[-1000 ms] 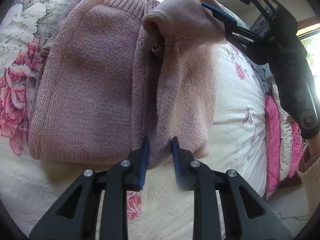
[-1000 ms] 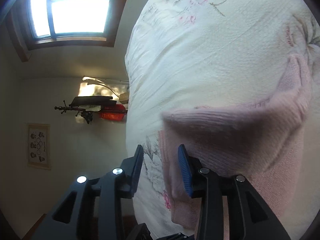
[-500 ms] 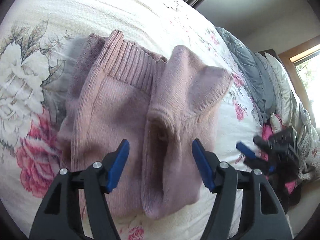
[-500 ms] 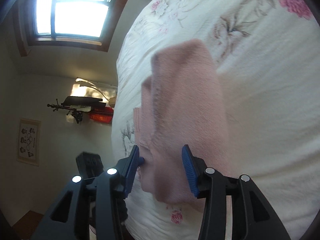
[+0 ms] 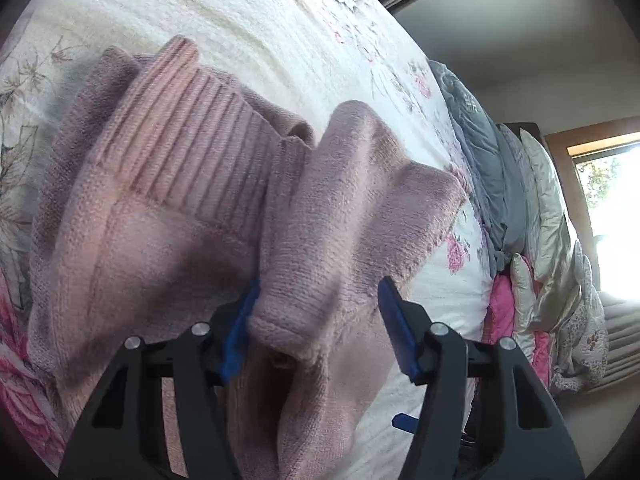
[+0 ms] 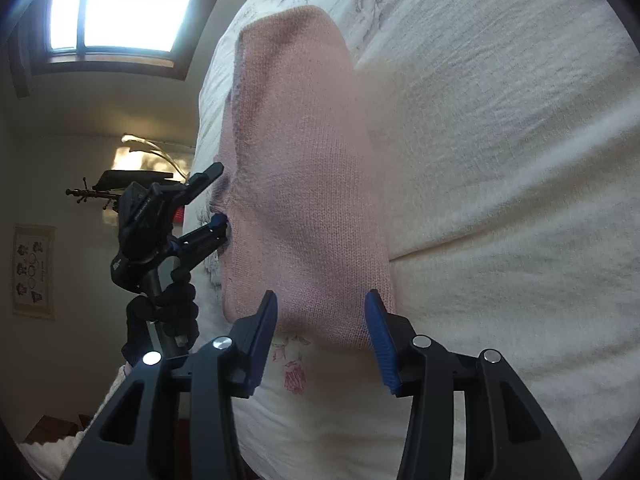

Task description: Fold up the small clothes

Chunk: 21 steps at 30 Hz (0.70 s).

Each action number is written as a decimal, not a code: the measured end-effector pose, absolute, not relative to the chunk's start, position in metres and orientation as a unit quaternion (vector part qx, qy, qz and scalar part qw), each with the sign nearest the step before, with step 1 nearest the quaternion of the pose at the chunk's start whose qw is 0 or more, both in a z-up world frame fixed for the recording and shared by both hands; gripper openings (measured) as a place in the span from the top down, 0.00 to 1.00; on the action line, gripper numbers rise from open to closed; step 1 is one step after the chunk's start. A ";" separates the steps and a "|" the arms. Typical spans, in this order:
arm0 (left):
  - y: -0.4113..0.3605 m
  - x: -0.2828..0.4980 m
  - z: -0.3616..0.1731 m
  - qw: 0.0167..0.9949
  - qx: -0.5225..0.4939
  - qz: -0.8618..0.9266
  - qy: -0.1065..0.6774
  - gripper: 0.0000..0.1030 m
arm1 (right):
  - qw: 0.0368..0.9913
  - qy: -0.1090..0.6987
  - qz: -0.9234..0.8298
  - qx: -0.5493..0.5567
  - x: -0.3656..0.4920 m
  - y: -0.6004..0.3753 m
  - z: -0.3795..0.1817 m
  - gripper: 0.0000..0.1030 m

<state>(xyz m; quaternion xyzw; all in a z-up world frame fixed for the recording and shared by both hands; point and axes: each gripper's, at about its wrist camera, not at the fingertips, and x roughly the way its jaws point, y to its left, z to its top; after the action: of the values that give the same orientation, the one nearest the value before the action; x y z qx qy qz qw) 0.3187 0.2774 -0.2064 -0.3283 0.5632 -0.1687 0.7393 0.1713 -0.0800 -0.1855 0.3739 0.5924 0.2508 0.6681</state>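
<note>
A pink knitted sweater (image 5: pixel 192 216) lies folded on the floral bedspread (image 5: pixel 248 20), ribbed hem toward the far side. My left gripper (image 5: pixel 318 328) is open and low over the near end, with the raised folded edge between its blue pads (image 5: pixel 396 332). In the right wrist view the same sweater (image 6: pixel 304 200) shows as a long folded strip. My right gripper (image 6: pixel 322 332) is open just short of its near end, holding nothing. The left gripper (image 6: pixel 218 200) shows there at the sweater's left edge, held by a black-gloved hand (image 6: pixel 168 312).
Grey, white and pink bedding (image 5: pixel 520 240) is piled along the bed's right side. A window (image 6: pixel 120 4), a wall picture (image 6: pixel 34 272) and a tripod stand (image 6: pixel 120 184) are beyond the bed's left edge. White bedspread (image 6: pixel 500 160) stretches to the sweater's right.
Both grippers opened and let go of the sweater. The lifted part now lies folded over the body. The left gripper has moved closer to the fold; the right has backed off.
</note>
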 end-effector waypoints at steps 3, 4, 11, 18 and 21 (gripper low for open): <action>0.274 0.320 -0.219 0.732 -0.320 -0.152 0.581 0.43 | 0.668 0.592 0.252 0.373 0.169 -0.080 -0.185 0.55; 0.274 0.320 -0.222 0.730 -0.330 -0.151 0.579 0.43 | 0.669 0.592 0.252 0.371 0.169 -0.079 -0.184 0.55; 0.271 0.314 -0.218 0.738 -0.335 -0.160 0.564 0.56 | 0.673 0.597 0.253 0.357 0.169 -0.074 -0.180 0.53; 0.296 0.305 -0.223 0.728 -0.374 -0.154 0.554 0.63 | 0.666 0.602 0.243 0.367 0.169 -0.070 -0.188 0.53; 0.298 0.309 -0.230 0.717 -0.388 -0.158 0.558 0.56 | 0.664 0.605 0.244 0.366 0.170 -0.066 -0.190 0.53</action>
<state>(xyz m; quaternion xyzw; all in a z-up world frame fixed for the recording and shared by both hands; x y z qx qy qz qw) 0.3093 0.2984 -0.2297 -0.3878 0.5579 -0.1579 0.7166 0.1701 -0.0659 -0.1904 0.3657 0.6045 0.2436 0.6644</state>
